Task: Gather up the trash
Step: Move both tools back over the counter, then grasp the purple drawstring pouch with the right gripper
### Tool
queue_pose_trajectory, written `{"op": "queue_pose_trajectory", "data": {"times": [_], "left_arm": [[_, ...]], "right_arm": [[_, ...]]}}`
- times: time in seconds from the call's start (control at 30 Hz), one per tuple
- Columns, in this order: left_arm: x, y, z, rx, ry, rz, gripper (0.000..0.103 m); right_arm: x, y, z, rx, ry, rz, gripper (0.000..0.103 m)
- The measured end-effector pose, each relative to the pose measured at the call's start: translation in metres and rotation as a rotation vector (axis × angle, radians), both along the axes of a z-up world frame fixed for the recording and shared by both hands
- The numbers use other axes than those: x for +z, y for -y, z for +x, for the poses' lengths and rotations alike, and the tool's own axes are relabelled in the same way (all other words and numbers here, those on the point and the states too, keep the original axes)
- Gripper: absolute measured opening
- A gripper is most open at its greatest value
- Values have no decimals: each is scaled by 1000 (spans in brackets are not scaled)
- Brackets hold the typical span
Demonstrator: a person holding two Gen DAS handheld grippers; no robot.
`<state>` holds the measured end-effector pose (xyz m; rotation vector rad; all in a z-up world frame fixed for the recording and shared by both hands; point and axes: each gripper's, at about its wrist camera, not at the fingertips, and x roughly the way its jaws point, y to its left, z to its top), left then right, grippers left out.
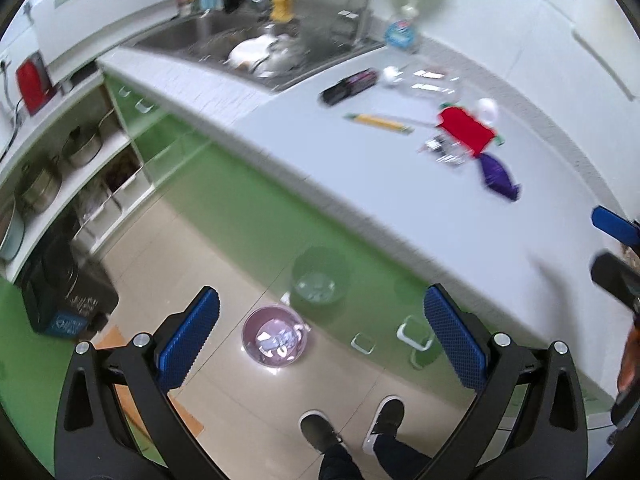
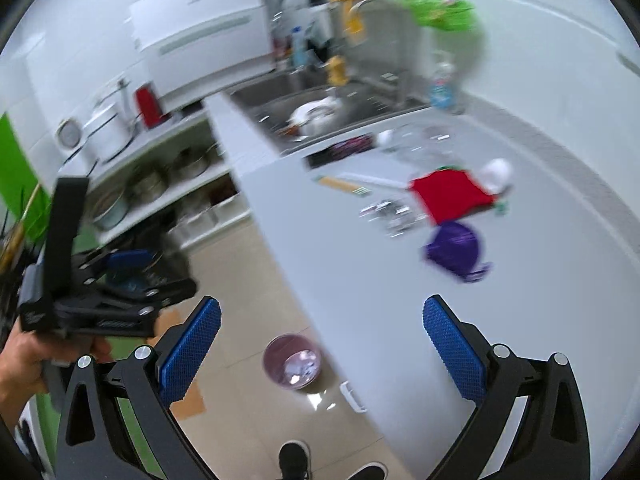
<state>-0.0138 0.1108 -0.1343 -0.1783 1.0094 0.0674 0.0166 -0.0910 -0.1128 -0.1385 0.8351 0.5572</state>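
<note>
1. Left wrist view first: the left hand-held gripper [image 1: 320,336] hangs over the floor with its blue pads spread wide and nothing between them.
2. Below it, a pink bin [image 1: 275,338] on the floor already has some pale scraps inside, so by my reading a few pieces have gone in; a green bin [image 1: 319,275] stands just behind it, close to the cabinet front.
3. Up on the table [image 1: 360,208], plenty is left: a dark wrapper [image 1: 349,86], a yellow stick pack [image 1: 379,122], a crumpled clear wrapper [image 1: 444,150], a red packet [image 1: 466,129] and a purple wrapper [image 1: 498,176], lying close together.
4. Over to the right wrist view: the right hand-held gripper [image 2: 322,340] is equally wide open and empty, straddling the table edge.
5. That purple wrapper lies nearest it, so I'd call it the likely next pick. Task looks only begun.
</note>
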Motion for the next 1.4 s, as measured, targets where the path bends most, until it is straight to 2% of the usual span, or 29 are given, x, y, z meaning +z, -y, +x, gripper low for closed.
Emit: {"op": "queue_pose_trajectory", "data": {"times": [0.27, 0.57, 0.9, 1.4], "left_arm": [[39, 43, 35, -55, 50, 4, 100], [51, 65, 83, -72, 47, 21, 100], [43, 74, 116, -73, 17, 32, 100], [29, 62, 134, -54, -28, 29, 100]], "right_arm": [[24, 48, 33, -96, 39, 0, 97], [29, 64, 71, -87, 38, -5, 97], [-12, 61, 127, -60, -85, -61, 97], [-72, 39, 181, -41, -197, -191, 97]]}}
